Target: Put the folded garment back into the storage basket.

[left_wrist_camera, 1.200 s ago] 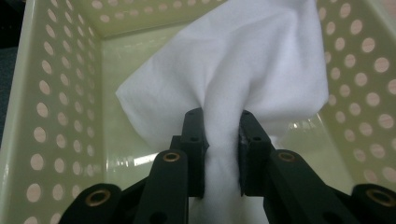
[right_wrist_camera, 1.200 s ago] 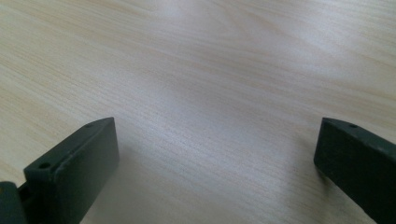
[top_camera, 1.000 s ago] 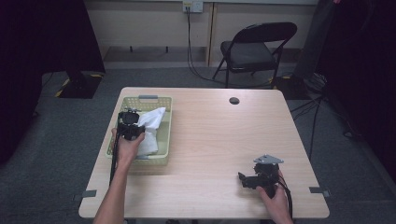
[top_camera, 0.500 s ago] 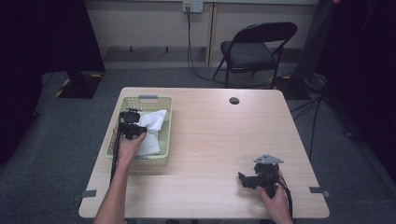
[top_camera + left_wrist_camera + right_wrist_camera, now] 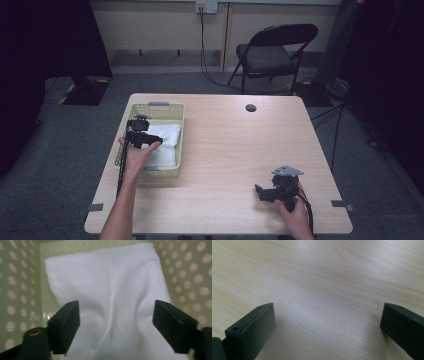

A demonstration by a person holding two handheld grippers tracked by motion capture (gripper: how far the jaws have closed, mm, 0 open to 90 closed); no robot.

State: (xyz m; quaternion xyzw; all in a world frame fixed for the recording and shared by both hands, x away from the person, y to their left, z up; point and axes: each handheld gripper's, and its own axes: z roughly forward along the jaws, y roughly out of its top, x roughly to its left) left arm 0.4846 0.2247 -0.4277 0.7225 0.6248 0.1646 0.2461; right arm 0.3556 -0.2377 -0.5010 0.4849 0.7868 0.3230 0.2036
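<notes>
A white cloth [image 5: 167, 145] lies flat in a pale green perforated basket [image 5: 150, 106] on the left of the table. My left gripper [image 5: 137, 131] hovers over the basket's left part. Its jaws have just been opening. In the left gripper view they stand wide apart [image 5: 116, 322], with the cloth [image 5: 107, 285] below and between them, untouched by the pads. My right gripper [image 5: 259, 192] rests near the table's front right, pointing left. In the right gripper view its jaws [image 5: 329, 322] are open over bare wood.
The basket's dotted walls [image 5: 190, 270] rise on both sides of the cloth. The wooden table [image 5: 240, 150] has a round dark grommet [image 5: 250, 107] near its far edge. A black folding chair [image 5: 272, 50] stands behind the table.
The cloth's raised peak beside the left gripper has dropped, and the cloth now lies flat in the basket. Both hands have stayed in place.
</notes>
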